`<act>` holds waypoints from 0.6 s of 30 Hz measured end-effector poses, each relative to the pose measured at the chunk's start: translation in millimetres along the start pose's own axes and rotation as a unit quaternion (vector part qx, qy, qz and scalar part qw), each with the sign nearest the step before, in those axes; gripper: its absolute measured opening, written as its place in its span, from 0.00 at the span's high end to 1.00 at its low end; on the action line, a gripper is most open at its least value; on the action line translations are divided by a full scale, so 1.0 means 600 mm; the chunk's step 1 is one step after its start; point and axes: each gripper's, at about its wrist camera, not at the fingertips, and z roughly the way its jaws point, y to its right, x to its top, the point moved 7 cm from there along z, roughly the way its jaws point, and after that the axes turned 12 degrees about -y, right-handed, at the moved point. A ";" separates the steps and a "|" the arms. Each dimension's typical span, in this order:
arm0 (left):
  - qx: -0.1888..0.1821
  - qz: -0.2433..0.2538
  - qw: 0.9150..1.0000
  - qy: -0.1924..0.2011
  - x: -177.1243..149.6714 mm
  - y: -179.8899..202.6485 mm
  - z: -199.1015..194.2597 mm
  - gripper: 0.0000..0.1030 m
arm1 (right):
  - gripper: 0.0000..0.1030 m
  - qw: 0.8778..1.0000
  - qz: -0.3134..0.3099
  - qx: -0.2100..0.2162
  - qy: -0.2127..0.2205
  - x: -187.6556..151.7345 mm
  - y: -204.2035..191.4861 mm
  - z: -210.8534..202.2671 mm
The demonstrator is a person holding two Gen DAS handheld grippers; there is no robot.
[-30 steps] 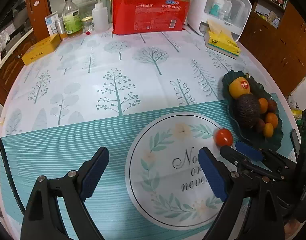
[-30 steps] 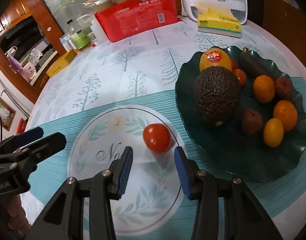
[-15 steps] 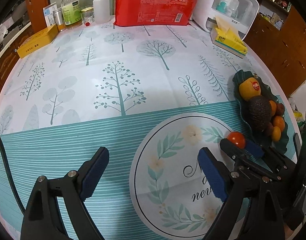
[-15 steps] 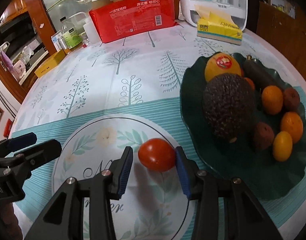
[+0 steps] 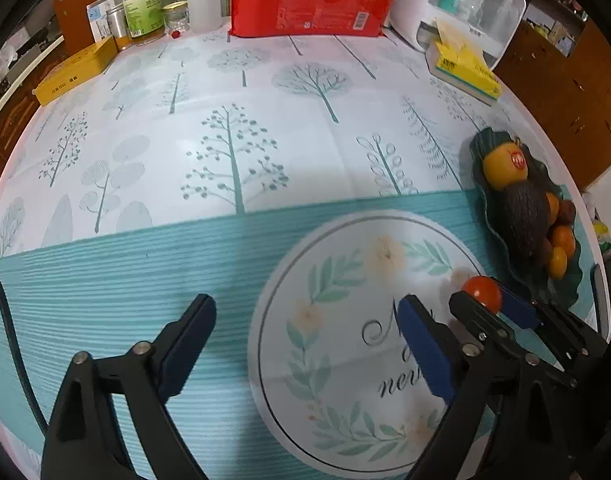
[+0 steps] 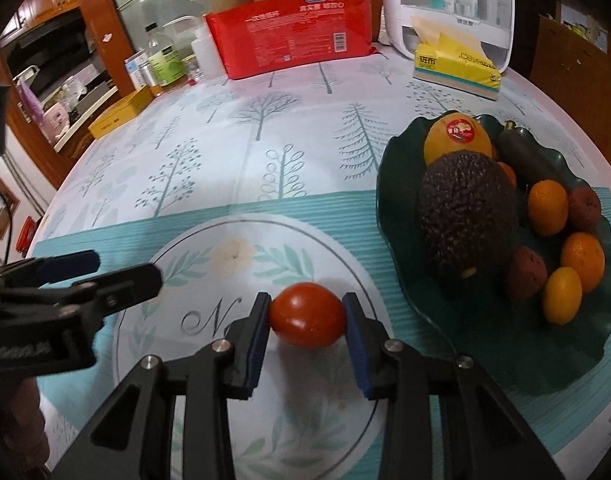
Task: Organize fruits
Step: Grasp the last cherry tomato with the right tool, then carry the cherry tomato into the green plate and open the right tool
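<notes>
Now closing on tomato [image 6: 307,315] versus a second ago: right gripper [image 6: 305,320], fingers touching both sides, fruit low over surface [image 6: 265,160]. Left gripper [image 5: 305,340] opening, empty. Step: pickup. Next: lift, carry to green plate [image 6: 397,208].

A round table under a tree-printed tablecloth [image 5: 233,128] bore a red tomato [image 6: 307,315], a dark green fruit plate [image 6: 397,184], a yellow tissue box [image 6: 457,68], a red package [image 5: 309,4] and a yellow carton [image 5: 77,70].

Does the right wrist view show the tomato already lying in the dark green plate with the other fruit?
No: the tomato sits on the tablecloth between the right gripper's closing pads, left of the dark green plate.
</notes>
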 end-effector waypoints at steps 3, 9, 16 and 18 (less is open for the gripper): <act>-0.006 0.009 1.000 -0.006 -0.016 0.016 -0.002 0.01 | 0.65 1.000 -0.002 0.013 -0.008 -0.014 0.003 -0.010; -0.032 0.020 0.999 -0.029 -0.046 0.074 -0.012 0.01 | 0.65 1.000 -0.016 0.023 -0.013 -0.042 0.022 -0.045; -0.055 0.046 0.997 -0.003 -0.021 0.172 -0.067 0.01 | 0.65 0.999 -0.035 0.005 0.018 -0.031 0.079 -0.115; -0.063 0.053 0.997 0.014 -0.002 0.206 -0.089 0.01 | 0.65 0.999 -0.040 -0.004 0.031 -0.015 0.105 -0.135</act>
